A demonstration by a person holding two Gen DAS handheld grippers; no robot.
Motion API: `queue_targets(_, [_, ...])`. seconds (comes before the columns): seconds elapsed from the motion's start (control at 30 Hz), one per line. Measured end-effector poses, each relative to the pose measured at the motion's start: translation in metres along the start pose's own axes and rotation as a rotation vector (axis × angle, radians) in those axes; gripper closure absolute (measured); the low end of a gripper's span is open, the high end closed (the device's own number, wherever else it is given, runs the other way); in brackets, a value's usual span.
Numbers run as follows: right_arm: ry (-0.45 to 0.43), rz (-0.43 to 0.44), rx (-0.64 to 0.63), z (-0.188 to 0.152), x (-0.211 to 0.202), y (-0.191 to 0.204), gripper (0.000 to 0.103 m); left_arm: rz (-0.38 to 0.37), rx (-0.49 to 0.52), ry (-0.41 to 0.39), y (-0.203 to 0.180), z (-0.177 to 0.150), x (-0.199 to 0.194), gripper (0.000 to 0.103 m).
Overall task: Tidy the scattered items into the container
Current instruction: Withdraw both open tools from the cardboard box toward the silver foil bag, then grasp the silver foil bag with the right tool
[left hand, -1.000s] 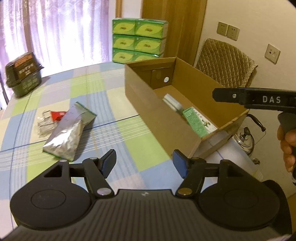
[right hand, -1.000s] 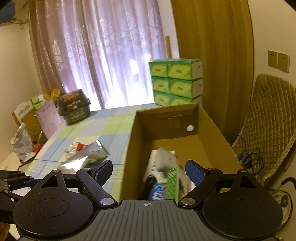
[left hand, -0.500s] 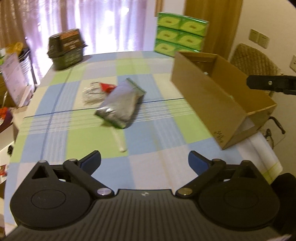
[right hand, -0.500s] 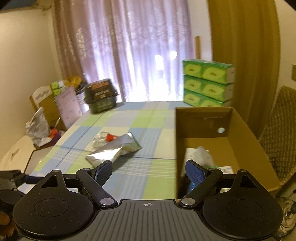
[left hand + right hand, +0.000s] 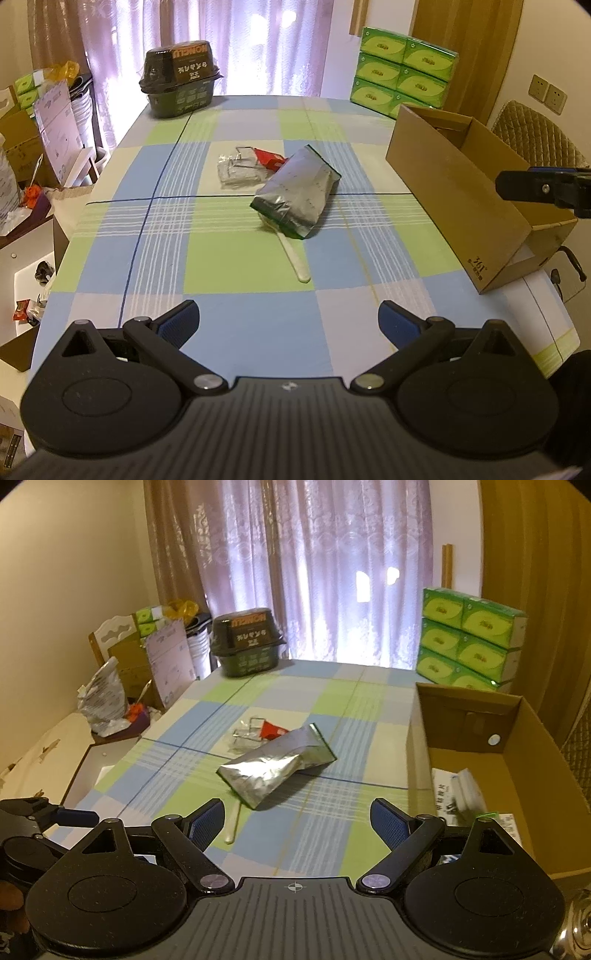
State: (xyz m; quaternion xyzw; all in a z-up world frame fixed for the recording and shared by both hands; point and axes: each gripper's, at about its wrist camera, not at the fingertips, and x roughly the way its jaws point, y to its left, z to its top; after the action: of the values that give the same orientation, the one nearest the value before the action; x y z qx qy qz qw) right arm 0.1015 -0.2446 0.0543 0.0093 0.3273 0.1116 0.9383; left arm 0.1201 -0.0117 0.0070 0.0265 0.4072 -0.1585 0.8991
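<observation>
A silver foil pouch (image 5: pixel 295 194) (image 5: pixel 273 770) lies mid-table, over a pale stick (image 5: pixel 293 258) (image 5: pixel 232 825). Behind it sit a clear plastic packet (image 5: pixel 236 171) (image 5: pixel 245 736) and a small red packet (image 5: pixel 269 159) (image 5: pixel 272 730). The cardboard box (image 5: pixel 454 192) (image 5: pixel 417 738) stands on the right of the table; boxed items (image 5: pixel 458 795) lie inside. My left gripper (image 5: pixel 288 325) hangs open and empty over the near table edge. My right gripper (image 5: pixel 297 821) is open and empty too, near the box's left wall, and shows at the right edge of the left wrist view.
A dark lidded basket (image 5: pixel 179 83) (image 5: pixel 247 646) stands at the table's far left. Green tissue packs (image 5: pixel 402 70) (image 5: pixel 469 642) are stacked at the far right. Clutter and cartons (image 5: pixel 110 698) fill the floor to the left. A padded chair (image 5: pixel 535 136) is behind the box.
Both grippers have swung left and back, away from the box toward the table's middle. The left jaws have spread wider. The scattered items now sit centred in both views.
</observation>
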Motion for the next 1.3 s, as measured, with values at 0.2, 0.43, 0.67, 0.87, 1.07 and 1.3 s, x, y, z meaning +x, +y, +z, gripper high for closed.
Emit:
queue_targets(0.2, [0.030,0.019,0.008,0.006,0.017,0.009,0.012,0.004,-0.019,0.006,0.012,-0.001,0.006,0.002])
queue_targets(0.43, [0.069,0.042,0.006,0.015,0.052,0.015,0.012,0.011,-0.046,0.010,0.025,0.000,0.021,0.002])
queue_targets(0.67, [0.140,0.075,0.042,0.023,0.104,0.016,0.012,0.027,-0.044,0.011,0.039,0.008,0.046,0.002])
queue_targets(0.87, [0.222,0.105,0.107,0.037,0.154,0.012,0.012,0.028,-0.057,0.020,0.056,0.016,0.071,0.002])
queue_targets(1.07, [0.273,0.088,0.203,0.051,0.198,-0.001,0.012,0.001,-0.059,0.033,0.068,0.031,0.100,0.002])
queue_targets(1.3, [0.325,0.062,0.284,0.054,0.240,-0.015,0.000,-0.030,-0.074,0.027,0.069,0.040,0.126,0.002])
